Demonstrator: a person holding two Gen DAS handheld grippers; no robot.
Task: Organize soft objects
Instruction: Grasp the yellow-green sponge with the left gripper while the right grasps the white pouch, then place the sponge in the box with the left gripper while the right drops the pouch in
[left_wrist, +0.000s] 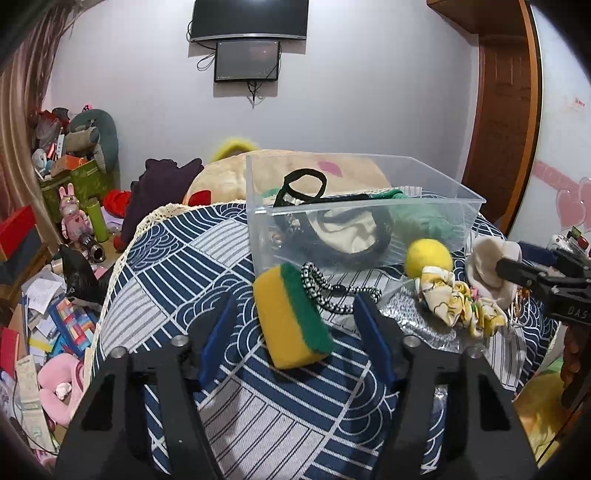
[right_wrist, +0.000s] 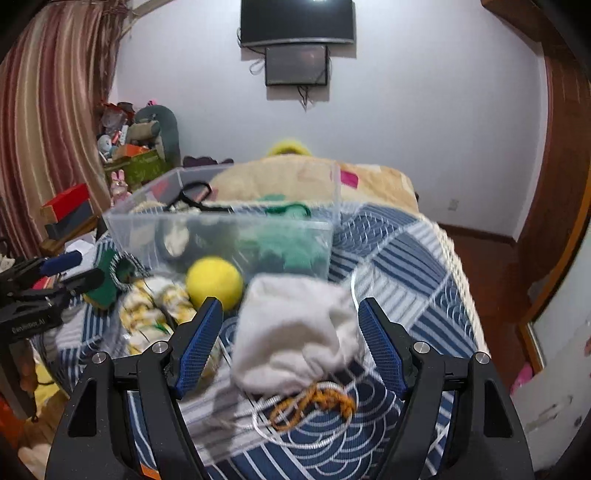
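clear bin (left_wrist: 369, 212) top open, sponge (left_wrist: 291, 317), ball (left_wrist: 428, 256), cloth (right_wrist: 295, 332) crowding its front

Left hand-held gripper (left_wrist: 295, 332): matte black angular frame with cut-out slots, two fingers faced with blue textured pads (left_wrist: 218, 338), round silver screw heads at the finger pivots. Right hand-held gripper (right_wrist: 290, 345): same black frame, blue cross-hatched pads (right_wrist: 380, 350), four silver screws. White lettering appears on each body in the opposite view, only partly legible.
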